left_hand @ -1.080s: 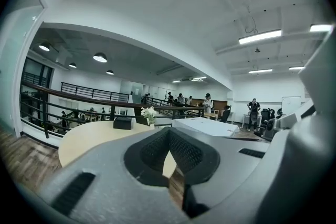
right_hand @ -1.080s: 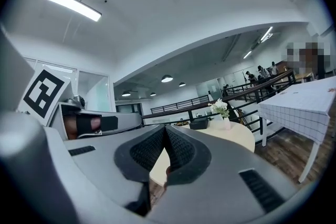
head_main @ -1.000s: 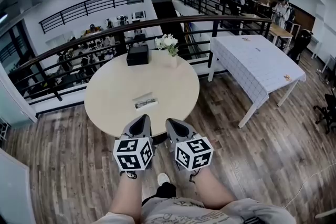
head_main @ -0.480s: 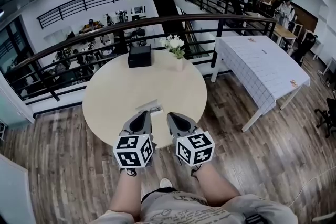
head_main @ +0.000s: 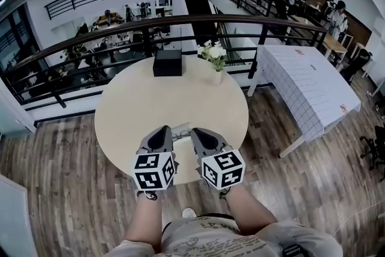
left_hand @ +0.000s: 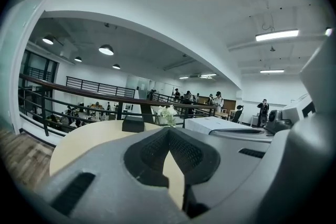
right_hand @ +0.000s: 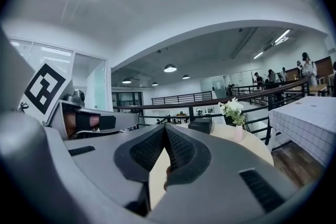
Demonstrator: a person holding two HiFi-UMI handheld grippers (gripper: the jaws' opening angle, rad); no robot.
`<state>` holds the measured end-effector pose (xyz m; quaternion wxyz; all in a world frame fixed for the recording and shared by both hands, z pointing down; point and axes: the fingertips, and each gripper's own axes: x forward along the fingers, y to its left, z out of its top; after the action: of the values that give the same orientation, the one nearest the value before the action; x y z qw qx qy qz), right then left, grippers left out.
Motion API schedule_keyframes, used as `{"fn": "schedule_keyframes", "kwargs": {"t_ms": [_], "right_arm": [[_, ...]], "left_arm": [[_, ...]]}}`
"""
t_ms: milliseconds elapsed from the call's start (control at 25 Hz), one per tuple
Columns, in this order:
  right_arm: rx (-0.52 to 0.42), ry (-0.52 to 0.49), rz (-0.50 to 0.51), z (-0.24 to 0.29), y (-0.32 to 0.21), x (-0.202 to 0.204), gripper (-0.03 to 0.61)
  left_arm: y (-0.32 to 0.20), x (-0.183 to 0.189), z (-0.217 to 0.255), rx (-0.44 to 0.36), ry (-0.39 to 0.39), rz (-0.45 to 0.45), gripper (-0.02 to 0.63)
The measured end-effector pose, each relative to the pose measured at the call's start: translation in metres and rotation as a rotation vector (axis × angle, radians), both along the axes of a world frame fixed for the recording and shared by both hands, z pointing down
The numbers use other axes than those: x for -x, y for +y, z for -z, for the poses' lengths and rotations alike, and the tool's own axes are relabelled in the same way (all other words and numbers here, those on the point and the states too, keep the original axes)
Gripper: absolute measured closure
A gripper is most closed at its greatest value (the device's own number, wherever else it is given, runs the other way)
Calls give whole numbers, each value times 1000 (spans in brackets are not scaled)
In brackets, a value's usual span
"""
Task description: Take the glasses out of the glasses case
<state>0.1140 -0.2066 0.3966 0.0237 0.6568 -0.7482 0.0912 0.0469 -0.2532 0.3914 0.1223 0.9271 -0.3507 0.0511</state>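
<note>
case (head_main: 180, 133) near table (head_main: 126, 105) edge, between left tool (head_main: 163, 130), right tool (head_main: 196, 131)

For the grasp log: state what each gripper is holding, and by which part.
Nothing is held. The left gripper and the right gripper both have their jaws closed on nothing above the table. The glasses case lies on it, ungripped.

Round table (head_main: 126, 111): pale top, smooth, matt, light wood look.
Floor (head_main: 54, 171): wood planks, grain seen, slight sheen.
Railing (head_main: 198, 18): dark metal bars, smooth handrail.
Box (head_main: 167, 62): black, matt.
Cloth (head_main: 307, 81): white fabric, fine grid print, draped over side table.
Vase (head_main: 216, 76): pale, smooth.
Left gripper (left_hand: 169, 131), right gripper (right_hand: 166, 126): grey matt plastic shells; pads (left_hand: 186, 153) dark, finely ribbed.
Marker cubes (head_main: 153, 170): black-on-white print, matt.
</note>
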Motion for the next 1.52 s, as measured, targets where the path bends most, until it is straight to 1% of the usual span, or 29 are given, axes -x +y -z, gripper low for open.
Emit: {"fn": "schedule_keyframes", "kwargs": {"t_ms": [120,280,360,520,720,760,840,920,960,1000,1120,1280,1440,1520], "right_arm": [[12,-24,16,-1,-4,9,565],[26,-91,35,-12,-19,9,565],[49,-76,38,-21,-25,6,565],[113,-5,76,-41,-32,-2,563],[194,8,135,-66,-44,-16,565],[200,25,157,-70,-46,-18,565],[178,90,236,-76,-48,-15,563],[153,195,321,-85,-50,-9,563],[157,247,354,-92,-52,-7,563],[168,285,381,-100,-54,-6,563],[199,341,445,-120,-63,-5,563],[243,453,522,-140,-73,8,562],[302,536,623,-173,-95,-5,561],[341,567,679,-191,-98,-5,561]], "left_arm": [[-3,9,0,18,-8,3,601],[-12,14,-17,49,-30,12,601],[-16,15,-27,67,-44,21,601],[-24,11,-44,95,-79,51,601],[-35,-3,-60,131,-95,73,601],[-37,-7,-63,135,-100,75,601],[-40,-13,-71,149,-113,82,601],[-44,-14,-79,171,-125,97,601],[-46,-14,-83,182,-131,105,601],[-48,-14,-87,191,-138,113,601],[-49,-13,-102,216,-160,130,601],[-43,3,-119,256,-188,150,601],[-56,-6,-135,284,-203,178,601],[-55,-2,-140,297,-209,194,601]]}}
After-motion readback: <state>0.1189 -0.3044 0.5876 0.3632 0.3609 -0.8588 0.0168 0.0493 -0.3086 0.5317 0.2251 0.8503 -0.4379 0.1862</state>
